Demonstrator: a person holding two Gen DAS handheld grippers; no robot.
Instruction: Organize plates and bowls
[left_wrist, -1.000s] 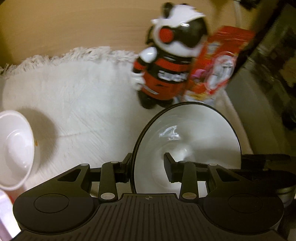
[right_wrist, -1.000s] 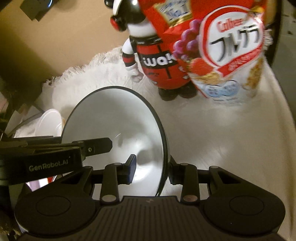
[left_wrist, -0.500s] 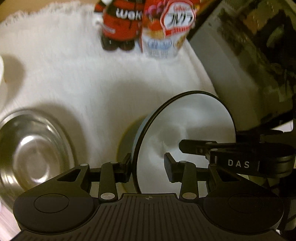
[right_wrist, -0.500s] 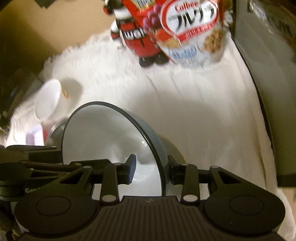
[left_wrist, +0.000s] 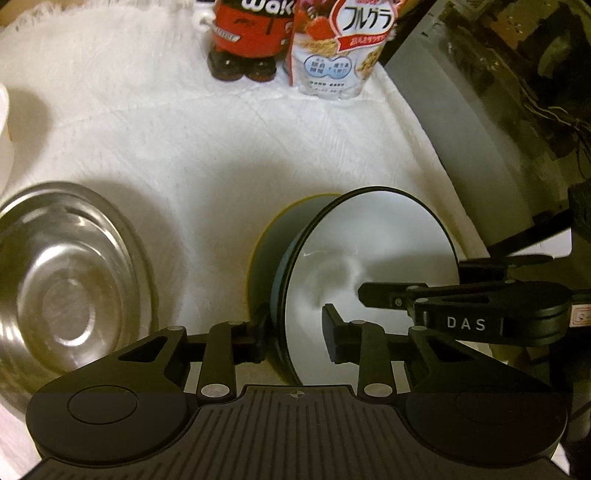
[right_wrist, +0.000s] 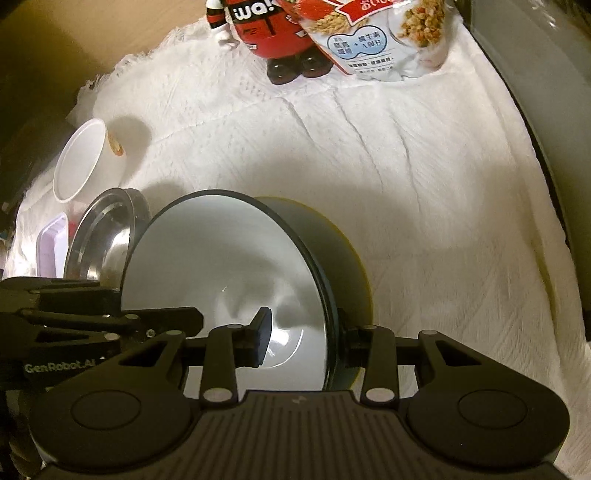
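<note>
While both grippers straddle its rim from opposite sides, the round white-glazed bowl with a dark blue outside (left_wrist: 373, 254) sits tilted low over the white textured cloth (left_wrist: 229, 147), apparently nested in a dark bowl with a yellow rim (right_wrist: 351, 254). The left gripper (left_wrist: 295, 332) has one finger outside the wall and one inside, its jaws closing, though a gap shows at the inner pad. The right gripper (right_wrist: 303, 338) has its fingers close about the opposite rim, but whether they pinch it I cannot tell. Just left lies a shiny steel bowl (left_wrist: 66, 280); beyond it stand a white paper cup (right_wrist: 83, 162) and a lilac tray (right_wrist: 51, 243). A red toy figure (right_wrist: 269, 33) and a cereal bag (left_wrist: 340, 48) stand at the cloth's far edge.
</note>
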